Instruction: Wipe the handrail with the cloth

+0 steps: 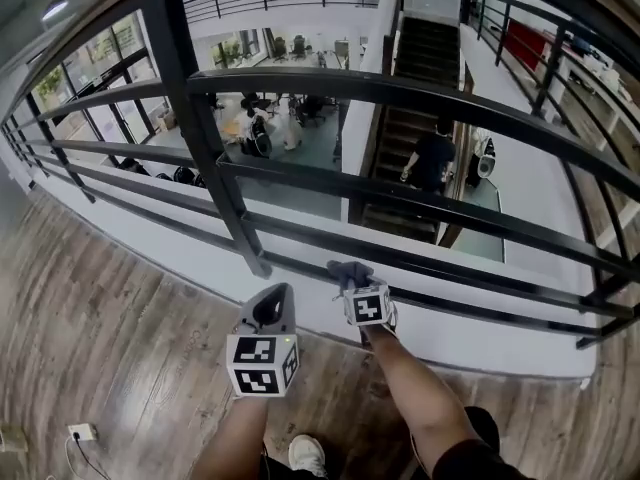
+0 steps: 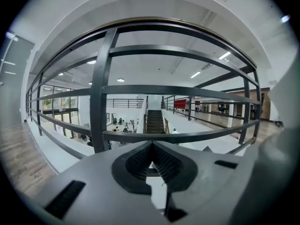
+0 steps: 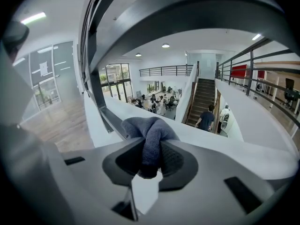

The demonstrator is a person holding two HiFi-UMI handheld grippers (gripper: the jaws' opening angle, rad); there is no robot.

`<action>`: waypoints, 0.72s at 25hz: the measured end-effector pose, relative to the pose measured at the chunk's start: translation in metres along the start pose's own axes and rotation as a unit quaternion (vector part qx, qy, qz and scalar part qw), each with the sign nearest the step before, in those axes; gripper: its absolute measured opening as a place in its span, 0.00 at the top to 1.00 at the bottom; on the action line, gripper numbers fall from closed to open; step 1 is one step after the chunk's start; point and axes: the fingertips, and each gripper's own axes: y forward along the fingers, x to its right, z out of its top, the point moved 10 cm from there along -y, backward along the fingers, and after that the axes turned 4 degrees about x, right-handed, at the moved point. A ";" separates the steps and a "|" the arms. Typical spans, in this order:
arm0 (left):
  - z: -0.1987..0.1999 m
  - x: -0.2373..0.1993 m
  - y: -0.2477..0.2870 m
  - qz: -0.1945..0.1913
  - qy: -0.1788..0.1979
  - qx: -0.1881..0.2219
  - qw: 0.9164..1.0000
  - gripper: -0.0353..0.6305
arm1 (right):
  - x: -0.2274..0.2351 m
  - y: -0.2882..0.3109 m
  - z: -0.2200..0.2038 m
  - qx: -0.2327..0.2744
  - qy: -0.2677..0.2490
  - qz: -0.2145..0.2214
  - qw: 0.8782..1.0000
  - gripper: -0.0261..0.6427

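A black metal railing with several horizontal bars and a brown-edged top handrail runs across in front of me, with a thick upright post. My right gripper is shut on a bunched grey-blue cloth, which also shows as the cloth low by the railing's bottom bar. The left gripper hangs beside it, jaws shut with nothing between them, facing the railing; the left gripper sees the post ahead.
Wood plank floor lies under me, with a white ledge below the railing. A wall socket sits at the lower left. My shoe is below. Beyond the railing are a staircase and people on the lower floor.
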 end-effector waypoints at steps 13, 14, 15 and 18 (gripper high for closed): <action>0.013 0.143 0.043 -0.108 0.043 -0.010 0.993 0.94 | 0.103 -0.074 -0.036 -0.001 0.033 -0.018 0.999 0.84; 0.013 0.152 0.045 -0.117 0.045 -0.012 0.992 0.94 | 0.113 -0.081 -0.040 -0.002 0.034 -0.021 0.999 0.84; 0.011 0.159 0.047 -0.126 0.046 -0.015 0.991 0.94 | 0.122 -0.087 -0.044 -0.002 0.036 -0.023 0.999 0.84; 0.007 0.183 0.053 -0.151 0.046 -0.022 0.987 0.94 | 0.151 -0.106 -0.058 -0.001 0.042 -0.035 0.999 0.84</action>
